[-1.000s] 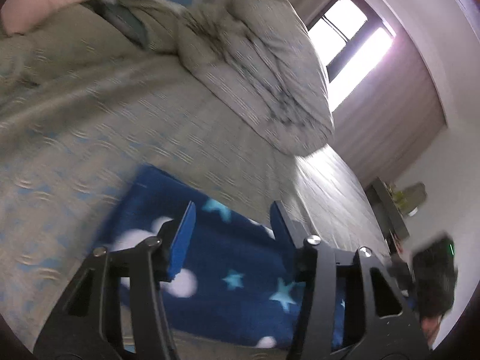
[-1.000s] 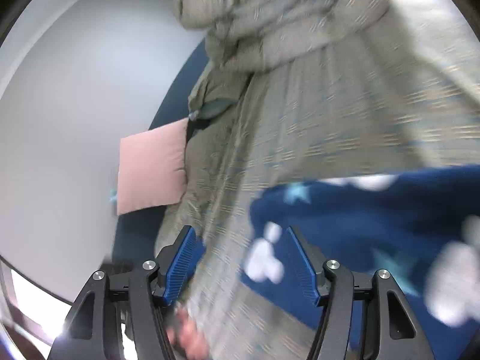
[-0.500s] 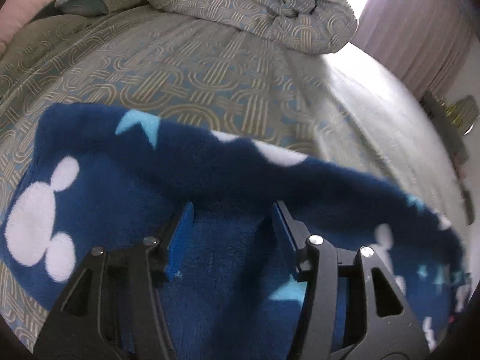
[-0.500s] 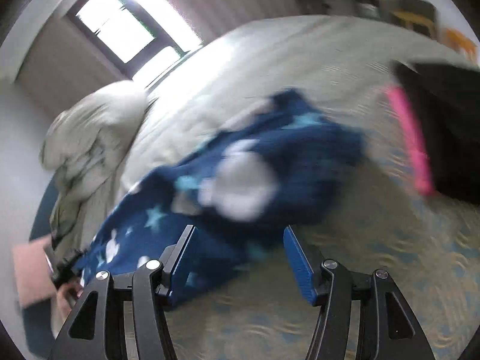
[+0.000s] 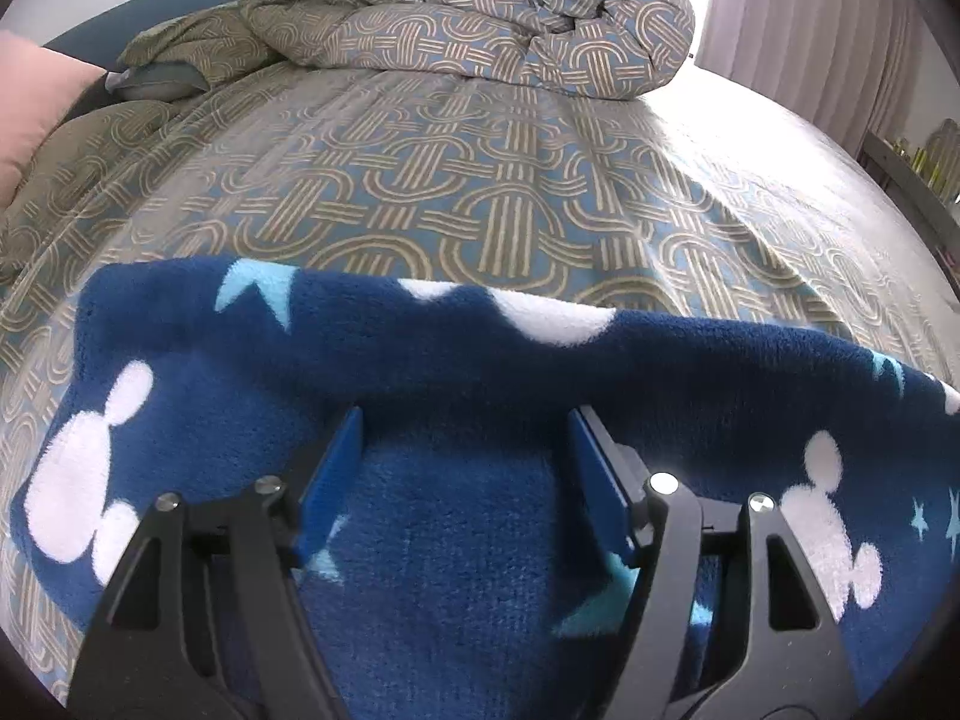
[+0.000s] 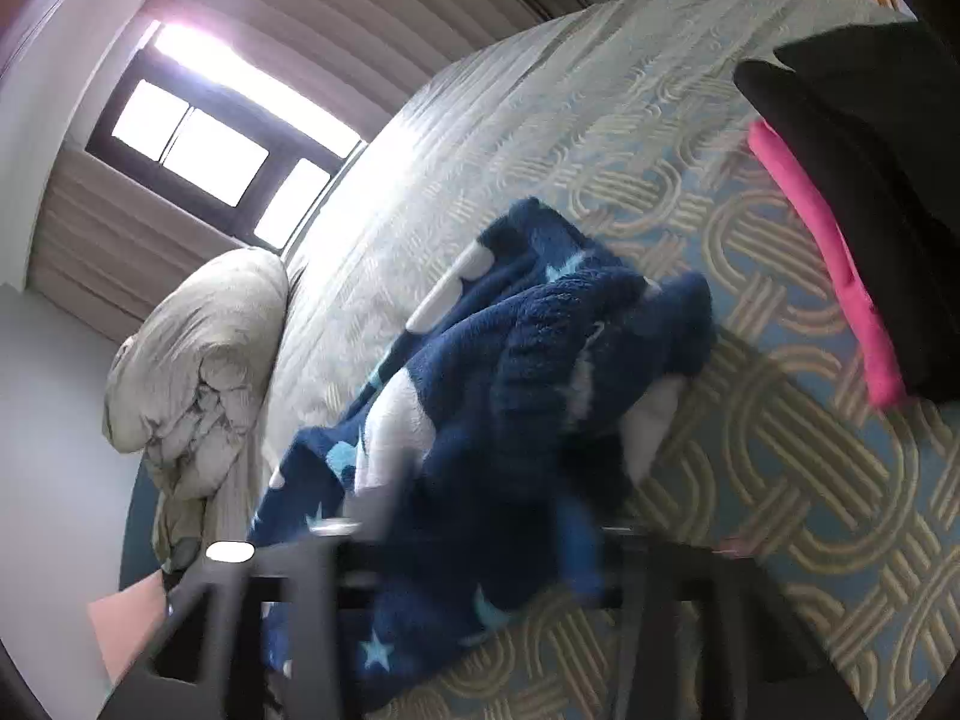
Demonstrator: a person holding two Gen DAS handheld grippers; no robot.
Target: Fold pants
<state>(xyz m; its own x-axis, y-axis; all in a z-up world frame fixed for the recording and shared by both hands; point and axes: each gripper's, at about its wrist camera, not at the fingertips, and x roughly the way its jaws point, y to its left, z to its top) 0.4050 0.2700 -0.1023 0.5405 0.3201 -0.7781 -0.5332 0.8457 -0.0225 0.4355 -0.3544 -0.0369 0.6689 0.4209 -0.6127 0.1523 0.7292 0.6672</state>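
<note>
Biggest thing in shot was the bed w/ that blue-and-tan loop-pattern cover, basically filling both views. Rolled-up duvet in the same print sat at the far end near the curtains; right cam caught it next to the window. The pants, navy fleece w/ white mouse-head shapes and light blue stars, lay across the cover right in front of me in the left view, and in the right view they were bunched in a heap mid-bed.

Off to the side in the right cam, a black garment lay on top of a pink one, close to the pants heap but not touching. Pink pillow at the left cam's edge.

My left gripper had its blue pads spread apart, over the fleece, nothing pinched. Right gripper was motion-blurred, pants covering the tips, so can't tell its state tbh.

No readable text or logos anywhere.
</note>
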